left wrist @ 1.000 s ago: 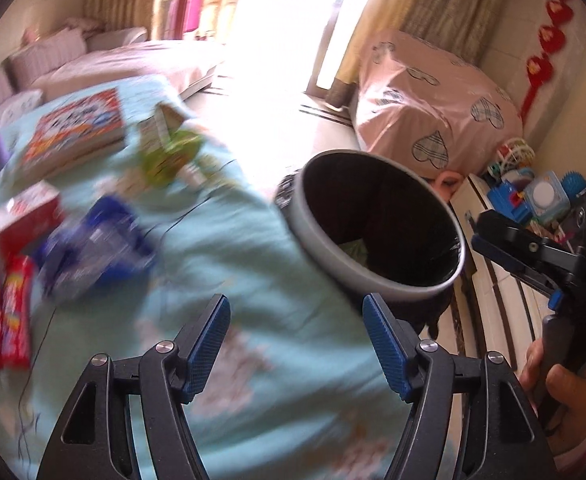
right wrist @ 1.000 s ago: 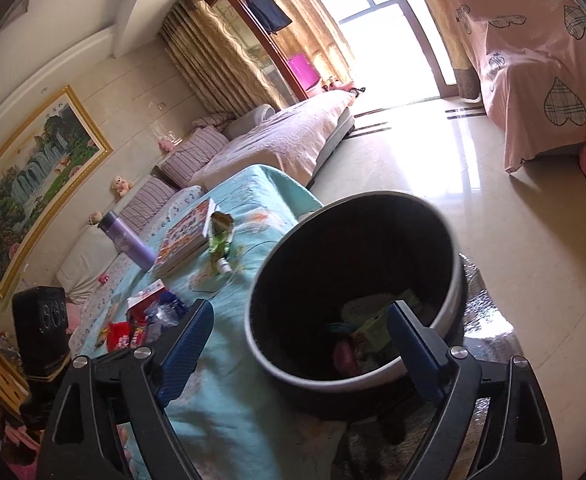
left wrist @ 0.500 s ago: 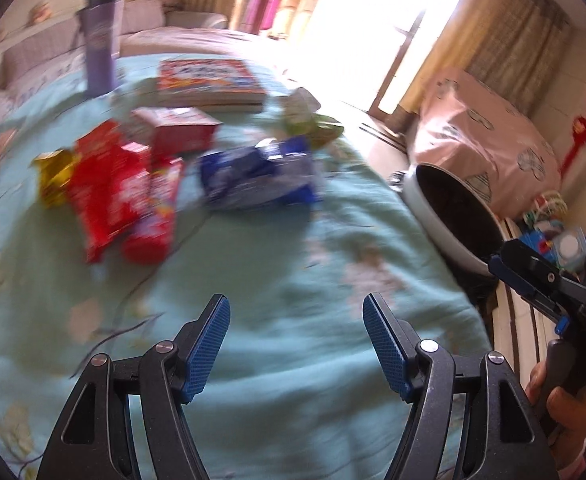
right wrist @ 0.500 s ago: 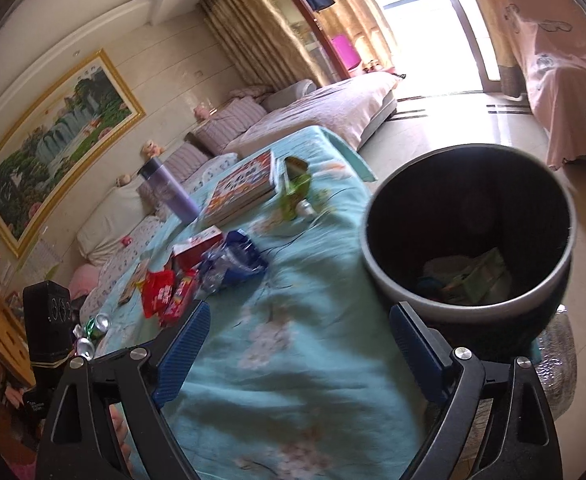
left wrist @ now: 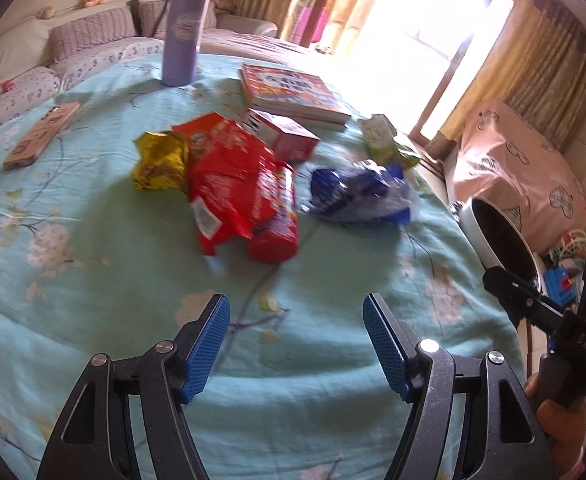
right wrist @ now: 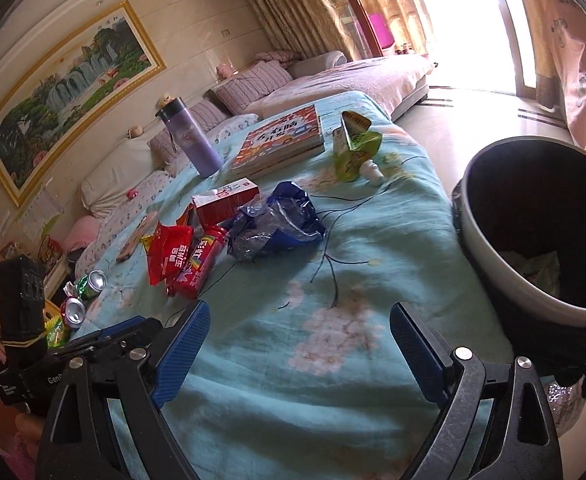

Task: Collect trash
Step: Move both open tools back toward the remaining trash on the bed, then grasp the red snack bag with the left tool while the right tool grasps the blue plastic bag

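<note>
1. Left wrist view: I've swung my left gripper (left wrist: 296, 342) from the bin (left wrist: 501, 236) back over the worktop (left wrist: 93, 280); it is open and empty. The red wrappers (left wrist: 237, 188) and blue bag (left wrist: 359, 196) lie mid-worktop, uncollected.
2. Right wrist view: my right gripper (right wrist: 296, 354) is open, empty. The bin (right wrist: 533, 240), off the right edge, holds some trash; the green pouch (right wrist: 353, 150) and cans (right wrist: 83, 294) remain.
</note>
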Action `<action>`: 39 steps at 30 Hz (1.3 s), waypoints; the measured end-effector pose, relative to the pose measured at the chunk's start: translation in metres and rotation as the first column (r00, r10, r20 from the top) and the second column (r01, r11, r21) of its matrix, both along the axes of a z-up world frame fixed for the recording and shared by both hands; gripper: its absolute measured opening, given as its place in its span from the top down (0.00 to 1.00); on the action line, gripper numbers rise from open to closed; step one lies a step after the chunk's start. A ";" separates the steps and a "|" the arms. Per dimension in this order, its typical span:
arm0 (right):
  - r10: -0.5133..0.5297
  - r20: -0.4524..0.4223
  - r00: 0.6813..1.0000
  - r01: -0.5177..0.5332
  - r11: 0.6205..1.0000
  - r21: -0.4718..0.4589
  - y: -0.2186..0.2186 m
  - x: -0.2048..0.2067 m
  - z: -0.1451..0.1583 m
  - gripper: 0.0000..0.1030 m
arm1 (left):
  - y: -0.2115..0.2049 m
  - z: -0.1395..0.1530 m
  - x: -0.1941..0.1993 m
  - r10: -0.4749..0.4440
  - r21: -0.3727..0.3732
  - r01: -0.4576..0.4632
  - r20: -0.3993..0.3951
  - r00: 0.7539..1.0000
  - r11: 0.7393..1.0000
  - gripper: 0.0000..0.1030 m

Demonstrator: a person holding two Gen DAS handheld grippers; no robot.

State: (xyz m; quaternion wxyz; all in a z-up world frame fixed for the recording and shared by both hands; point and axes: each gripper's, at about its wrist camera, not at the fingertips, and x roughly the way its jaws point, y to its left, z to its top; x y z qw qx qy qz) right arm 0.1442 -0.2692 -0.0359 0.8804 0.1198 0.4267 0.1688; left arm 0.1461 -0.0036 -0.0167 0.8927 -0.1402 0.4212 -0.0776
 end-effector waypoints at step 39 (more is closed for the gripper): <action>0.023 0.019 1.000 -0.023 1.000 -0.001 0.016 0.040 0.005 0.85 | 0.001 0.019 0.039 -0.065 0.061 0.059 0.101 0.993 0.996 0.89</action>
